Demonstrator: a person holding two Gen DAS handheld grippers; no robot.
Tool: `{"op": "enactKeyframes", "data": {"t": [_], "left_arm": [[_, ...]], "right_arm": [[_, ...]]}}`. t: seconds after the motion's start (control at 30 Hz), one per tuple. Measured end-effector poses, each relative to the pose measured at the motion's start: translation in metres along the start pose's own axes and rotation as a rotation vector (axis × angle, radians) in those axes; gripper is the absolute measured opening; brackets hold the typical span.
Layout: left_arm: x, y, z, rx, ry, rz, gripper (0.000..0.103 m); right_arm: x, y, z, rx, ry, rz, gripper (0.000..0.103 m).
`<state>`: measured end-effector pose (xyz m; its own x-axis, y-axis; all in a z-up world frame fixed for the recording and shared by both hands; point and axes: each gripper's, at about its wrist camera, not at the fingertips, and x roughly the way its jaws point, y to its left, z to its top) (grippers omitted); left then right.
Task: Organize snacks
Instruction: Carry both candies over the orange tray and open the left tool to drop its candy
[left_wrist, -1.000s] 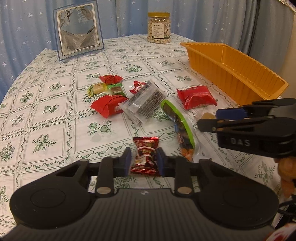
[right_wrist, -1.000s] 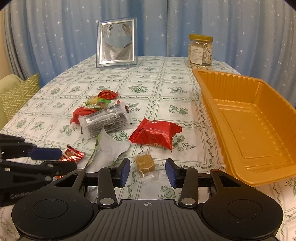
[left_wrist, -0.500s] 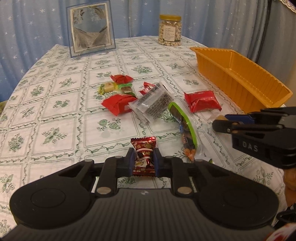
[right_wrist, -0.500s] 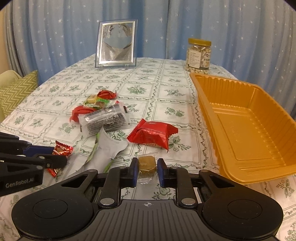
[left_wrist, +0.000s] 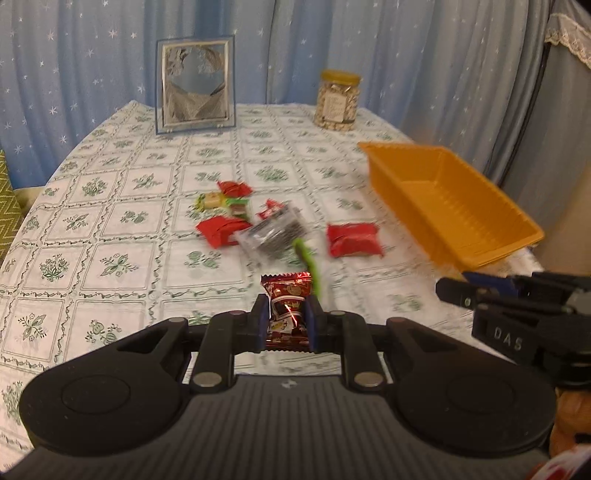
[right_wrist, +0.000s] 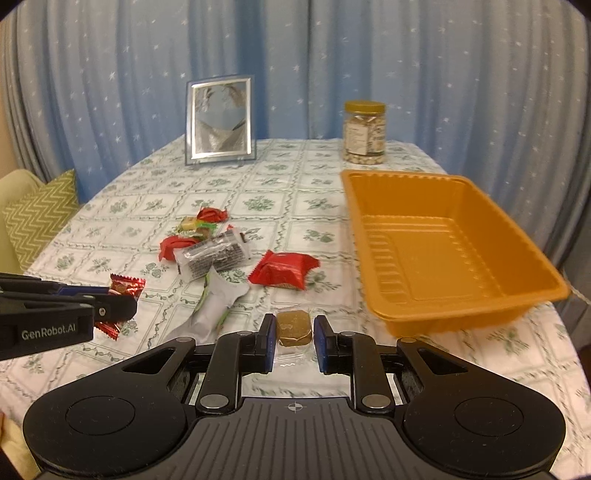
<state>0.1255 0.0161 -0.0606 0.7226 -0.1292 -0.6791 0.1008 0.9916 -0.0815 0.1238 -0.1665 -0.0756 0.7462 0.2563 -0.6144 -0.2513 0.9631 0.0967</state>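
Observation:
My left gripper (left_wrist: 285, 317) is shut on a dark red foil candy packet (left_wrist: 286, 295), held above the tablecloth. In the right wrist view that packet (right_wrist: 125, 290) shows at the left gripper's (right_wrist: 129, 304) tip. My right gripper (right_wrist: 294, 332) is shut on a brown candy in clear wrap (right_wrist: 293, 326), also lifted off the table. The orange tray (right_wrist: 443, 251) (left_wrist: 443, 206) lies empty to the right. A pile of snacks stays mid-table: a red packet (right_wrist: 284, 271), a clear bag with dark contents (right_wrist: 214, 254), a green-edged silver packet (right_wrist: 218, 302).
A framed picture (right_wrist: 221, 120) and a jar of nuts (right_wrist: 364, 133) stand at the table's far end before blue curtains. A green zigzag cushion (right_wrist: 37, 218) sits off the left edge. Small red and green candies (left_wrist: 229, 195) lie behind the pile.
Both grippers closed on their candies, the left on the red foil packet, the right on the brown candy, then rose off the table and moved forward.

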Motion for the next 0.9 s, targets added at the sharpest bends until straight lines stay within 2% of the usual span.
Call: {"op": "enactKeyframes", "data": {"t": [0.4,0.9], "left_arm": [[-0.027,-0.058,0.021,0.033,-0.041,-0.062,0.018],[-0.003,-0.123,0.063,0.099,-0.067,-0.148,0.018]], "right_arm": [[-0.051,-0.049,0.012,0.090,-0.049,-0.090,0.022],[-0.060,-0.117,0.039,0.167,-0.091,-0.169,0.022]]}}
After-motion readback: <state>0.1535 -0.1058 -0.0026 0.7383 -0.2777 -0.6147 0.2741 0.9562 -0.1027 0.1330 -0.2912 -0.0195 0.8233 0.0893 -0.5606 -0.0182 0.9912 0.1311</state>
